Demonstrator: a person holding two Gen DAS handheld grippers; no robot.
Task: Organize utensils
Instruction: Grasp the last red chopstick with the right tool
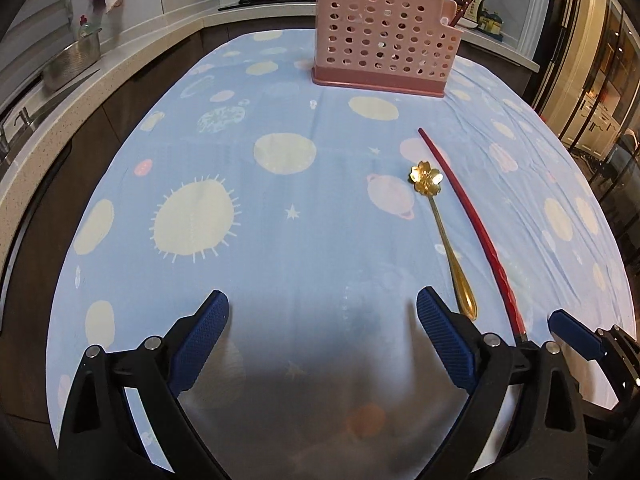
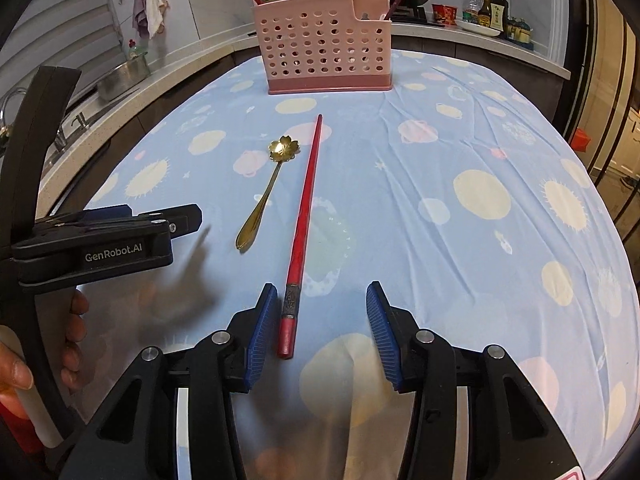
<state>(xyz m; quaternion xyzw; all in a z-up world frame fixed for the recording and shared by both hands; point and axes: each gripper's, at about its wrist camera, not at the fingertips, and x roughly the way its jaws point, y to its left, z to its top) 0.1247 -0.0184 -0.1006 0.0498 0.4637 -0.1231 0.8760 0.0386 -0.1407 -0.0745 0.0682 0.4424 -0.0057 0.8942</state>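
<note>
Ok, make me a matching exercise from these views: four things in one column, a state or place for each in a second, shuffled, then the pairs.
Things:
1. spoon
2. chopstick
3. holder
4. left gripper

States or places:
A. pink, standing upright at the far end of the cloth
B. open wide, with nothing between its pads
C. red, lying with its near end between the right gripper's pads
D. gold, flower-shaped bowl, lying flat beside the chopstick

Pairs: 1-D, 2-C, 3-A, 4-B
</note>
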